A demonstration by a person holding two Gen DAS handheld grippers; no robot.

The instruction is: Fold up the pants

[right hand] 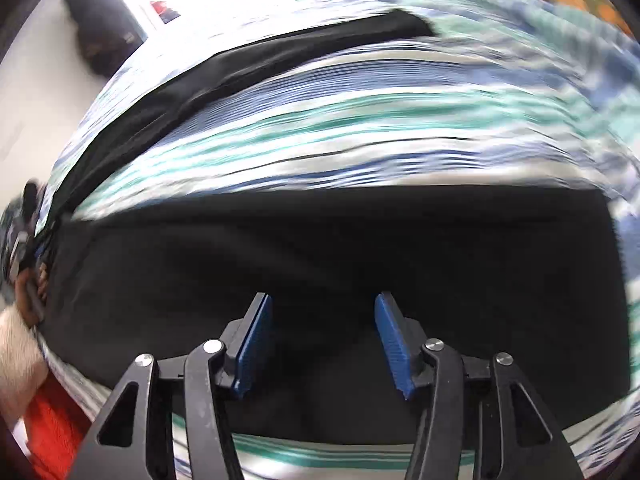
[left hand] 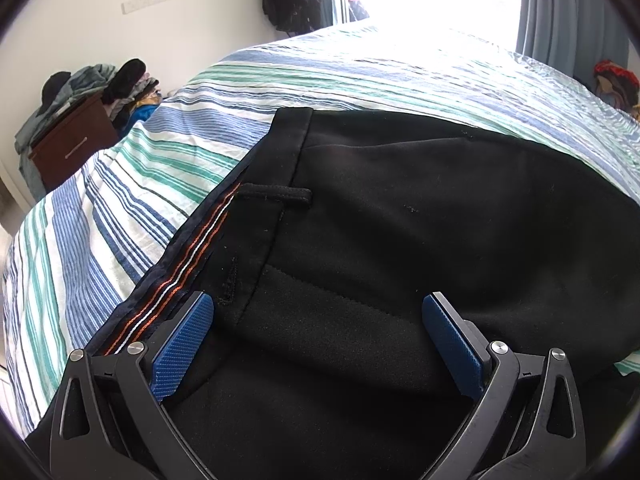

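Note:
Black pants (left hand: 420, 216) lie on a striped bed. In the left wrist view I see their waistband (left hand: 256, 200) with an orange-and-white inner trim and a belt loop. My left gripper (left hand: 318, 300) is open wide, just above the waist area, holding nothing. In the blurred right wrist view a near pant leg (right hand: 320, 248) lies flat across the frame, and the other leg (right hand: 224, 68) stretches away toward the far side. My right gripper (right hand: 323, 300) is open over the near leg, with no cloth between its blue pads (right hand: 256, 344).
The bed cover (left hand: 132, 208) has blue, green and white stripes. A brown nightstand (left hand: 74, 144) piled with clothes stands at the left. Curtains (left hand: 568, 8) and a bright window are behind the bed. A person's arm (right hand: 18, 356) and orange cloth show at the right wrist view's lower left.

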